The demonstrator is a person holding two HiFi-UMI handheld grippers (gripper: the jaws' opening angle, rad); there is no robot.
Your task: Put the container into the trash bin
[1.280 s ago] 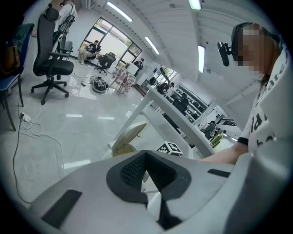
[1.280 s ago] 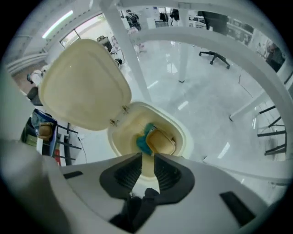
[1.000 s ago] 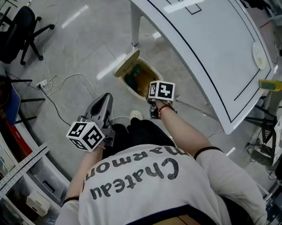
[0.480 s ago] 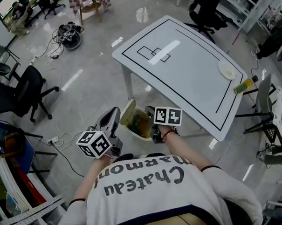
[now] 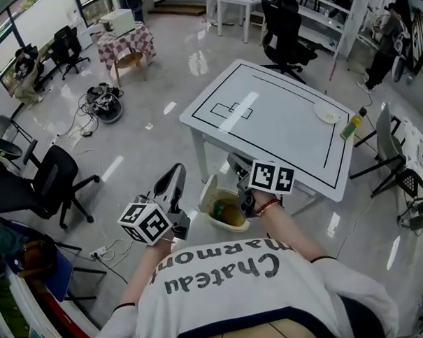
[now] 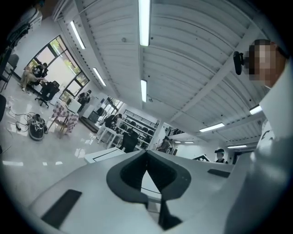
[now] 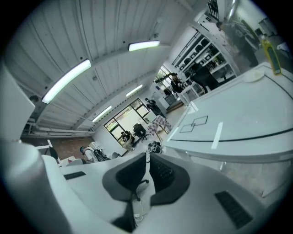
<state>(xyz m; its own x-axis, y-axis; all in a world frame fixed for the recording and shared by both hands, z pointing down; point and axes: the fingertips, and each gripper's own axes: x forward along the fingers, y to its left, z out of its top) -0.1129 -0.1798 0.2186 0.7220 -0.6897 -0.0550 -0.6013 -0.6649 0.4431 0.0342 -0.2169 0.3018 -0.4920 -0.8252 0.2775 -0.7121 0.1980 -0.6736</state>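
Black lettering "Chateau" on the back of the person's white shirt [image 5: 235, 300], upside down from the head view, "Marmon" beside it

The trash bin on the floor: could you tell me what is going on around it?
A person holds a hand-held gripper in each hand above the bin beside the table. The left hand-held gripper is shut and empty; the right hand-held gripper has its jaws closing on nothing. Something yellowish lies in the bin.
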